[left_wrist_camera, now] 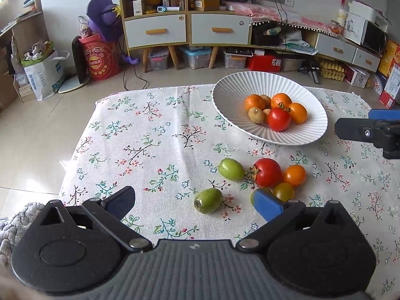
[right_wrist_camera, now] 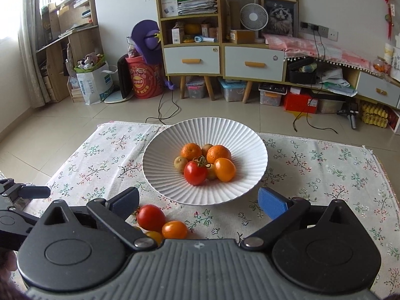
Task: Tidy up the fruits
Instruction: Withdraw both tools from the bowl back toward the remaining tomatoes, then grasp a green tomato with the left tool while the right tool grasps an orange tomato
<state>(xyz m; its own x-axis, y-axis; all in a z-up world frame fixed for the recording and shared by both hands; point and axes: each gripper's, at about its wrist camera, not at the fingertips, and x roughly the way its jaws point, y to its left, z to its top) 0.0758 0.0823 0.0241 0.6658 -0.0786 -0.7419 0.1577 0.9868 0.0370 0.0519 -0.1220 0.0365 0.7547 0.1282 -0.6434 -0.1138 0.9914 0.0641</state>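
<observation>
- Left gripper (left_wrist_camera: 193,203): jaws spread wide, nothing held. One green fruit (left_wrist_camera: 208,200) lies on the cloth between the fingers, touching neither pad.
- Its blue pad (left_wrist_camera: 267,206) sits in front of another greenish fruit, mostly hidden; can't tell if they touch.
- Right gripper (right_wrist_camera: 198,203): jaws also wide apart, empty. Near rim of the white ribbed bowl (right_wrist_camera: 155,150) lies between the fingertips in the right wrist view, no contact visible.
- Bowl holds 2 mandarins (right_wrist_camera: 189,151), a red tomato (right_wrist_camera: 195,173), an orange tomato (right_wrist_camera: 225,169) and a few small tan fruits (right_wrist_camera: 181,162), all bunched at the centre.
- Loose fruit on the bench, near side of the bowl: second green fruit (left_wrist_camera: 231,169), just beside a red tomato with calyx (left_wrist_camera: 267,172); that one touches a small orange tomato (left_wrist_camera: 294,175); a yellow-green tomato (left_wrist_camera: 283,192) is tucked against both.
- Right wrist view shows the same cluster low, by the gripper's left finger: red tomato (right_wrist_camera: 150,218), orange one (right_wrist_camera: 174,230), yellow one partly hidden by the gripper body.
- Bench is covered w/ a floral cloth (left_wrist_camera: 150,135); bowl sits on the far-right part of it in the left wrist view.
- Right gripper's black finger w/ blue pad shows at the right edge of the left view, beside the bowl, apart from it.
- Background: shelf unit w/ drawers, fan, red drum on tiled floor.
</observation>
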